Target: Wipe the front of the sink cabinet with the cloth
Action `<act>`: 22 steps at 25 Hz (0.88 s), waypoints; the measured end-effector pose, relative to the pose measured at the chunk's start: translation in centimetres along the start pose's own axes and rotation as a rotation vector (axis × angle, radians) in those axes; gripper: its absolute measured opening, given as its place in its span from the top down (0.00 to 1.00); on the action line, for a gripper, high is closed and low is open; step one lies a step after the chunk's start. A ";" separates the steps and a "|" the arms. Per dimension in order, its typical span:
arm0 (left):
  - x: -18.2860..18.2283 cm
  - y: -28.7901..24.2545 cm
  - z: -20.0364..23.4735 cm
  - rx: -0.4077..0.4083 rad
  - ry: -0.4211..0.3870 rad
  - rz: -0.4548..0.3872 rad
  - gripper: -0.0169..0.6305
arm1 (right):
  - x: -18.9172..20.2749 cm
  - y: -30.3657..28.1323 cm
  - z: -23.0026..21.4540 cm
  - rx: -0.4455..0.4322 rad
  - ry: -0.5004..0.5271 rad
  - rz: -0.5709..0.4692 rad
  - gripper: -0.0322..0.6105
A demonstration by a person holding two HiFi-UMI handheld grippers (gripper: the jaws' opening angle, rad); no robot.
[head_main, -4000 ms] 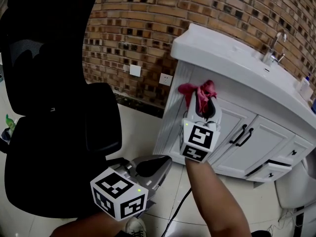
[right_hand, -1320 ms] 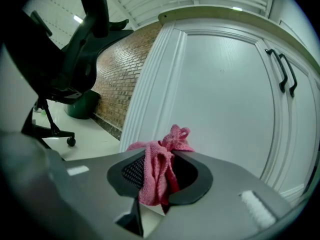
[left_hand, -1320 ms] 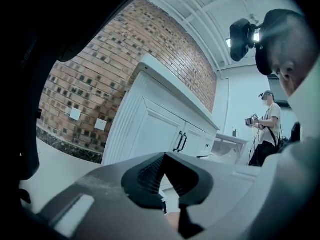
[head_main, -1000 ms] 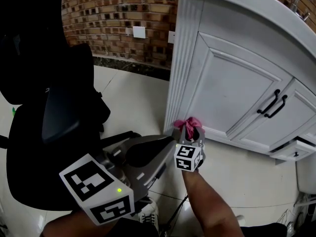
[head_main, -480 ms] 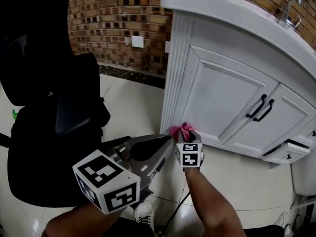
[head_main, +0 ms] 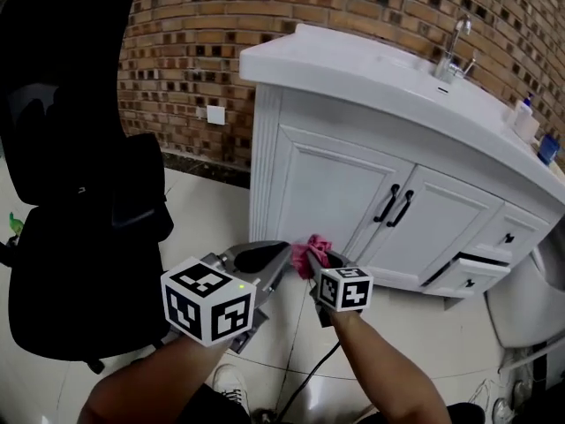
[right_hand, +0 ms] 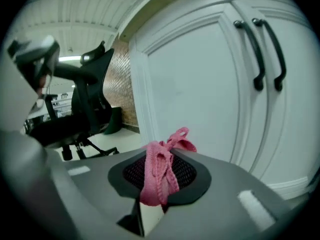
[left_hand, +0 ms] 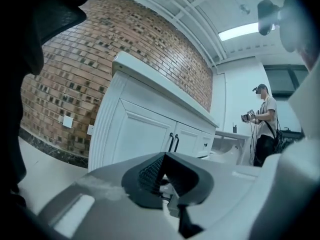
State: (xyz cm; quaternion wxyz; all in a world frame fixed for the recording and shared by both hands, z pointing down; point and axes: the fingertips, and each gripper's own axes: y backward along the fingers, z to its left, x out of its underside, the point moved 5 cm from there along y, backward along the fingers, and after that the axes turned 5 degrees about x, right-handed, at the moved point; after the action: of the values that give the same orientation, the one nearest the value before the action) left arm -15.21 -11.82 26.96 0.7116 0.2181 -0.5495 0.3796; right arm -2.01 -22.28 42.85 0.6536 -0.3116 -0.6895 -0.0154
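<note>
The white sink cabinet point(head_main: 327, 188) stands against the brick wall, its two doors meeting at black handles point(head_main: 395, 206). My right gripper point(head_main: 311, 260) is shut on a pink cloth point(head_main: 309, 252), low in front of the left door and a short way off it. In the right gripper view the bunched cloth point(right_hand: 159, 170) sticks out of the shut right gripper point(right_hand: 160, 176), with the left door panel point(right_hand: 200, 99) close ahead. My left gripper point(head_main: 269, 256) hangs just left of the cloth, shut and holding nothing; in the left gripper view my left gripper point(left_hand: 167, 178) points at the cabinet point(left_hand: 145, 134).
A black office chair point(head_main: 79, 193) stands at the left. A faucet point(head_main: 452, 49) and bottles point(head_main: 528, 118) sit on the sink top. One drawer point(head_main: 459, 272) at the right is slightly open. A cable point(head_main: 309, 378) lies on the tiled floor. A person point(left_hand: 262, 129) stands far back.
The right gripper took the cloth from high on the left door down to its bottom edge, then drew back a little. The head view has risen and shows the whole cabinet.
</note>
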 end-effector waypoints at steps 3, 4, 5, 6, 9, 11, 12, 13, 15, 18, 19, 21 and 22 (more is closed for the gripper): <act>-0.6 -1.1 -2.0 0.032 -0.005 -0.003 0.96 | -3.1 5.5 -1.1 -0.018 -0.068 -0.029 0.82; -0.8 -1.4 -2.8 0.040 -0.016 -0.006 0.96 | -4.4 7.5 -1.5 -0.023 -0.076 -0.038 0.82; -1.0 -1.6 -3.5 0.044 -0.028 -0.009 0.96 | -5.7 9.7 -1.9 -0.030 -0.078 -0.049 0.82; -1.2 -1.8 -4.2 0.048 -0.036 -0.011 0.96 | -7.1 11.9 -2.2 -0.037 -0.071 -0.061 0.82; -1.7 -2.6 -6.1 0.078 -0.046 0.000 0.96 | -10.6 18.7 -2.6 -0.048 -0.019 -0.094 0.82; -2.0 -3.5 -7.8 0.125 -0.053 0.012 0.96 | -11.9 23.1 -2.6 -0.058 -0.007 -0.127 0.82; -2.2 -4.0 -8.8 0.153 -0.066 0.018 0.96 | -12.3 25.0 -2.7 -0.064 -0.007 -0.150 0.82; -2.2 -4.6 -9.7 0.175 -0.091 0.028 0.96 | -12.4 26.8 -2.9 -0.068 -0.005 -0.177 0.82; -1.3 -5.8 -10.9 0.187 -0.144 0.071 0.96 | -12.1 29.7 -3.8 -0.063 -0.006 -0.230 0.82; 0.2 -6.9 -12.0 0.203 -0.160 0.129 0.96 | -10.6 32.3 -5.8 -0.053 -0.045 -0.253 0.82; 0.5 -7.0 -12.5 0.212 -0.157 0.135 0.96 | -10.2 32.9 -6.5 -0.049 -0.059 -0.252 0.82; 0.9 -6.8 -13.2 0.214 -0.163 0.141 0.96 | -9.2 33.9 -7.6 -0.038 -0.086 -0.246 0.82; 1.0 -6.7 -13.4 0.207 -0.167 0.140 0.96 | -8.9 34.3 -8.1 -0.036 -0.096 -0.243 0.82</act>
State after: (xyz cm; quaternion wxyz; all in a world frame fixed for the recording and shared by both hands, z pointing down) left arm -1.60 -5.87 24.58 0.6087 0.2824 -0.5786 0.4637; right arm 20.18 -1.74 22.67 0.6074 -0.2380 -0.7523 -0.0918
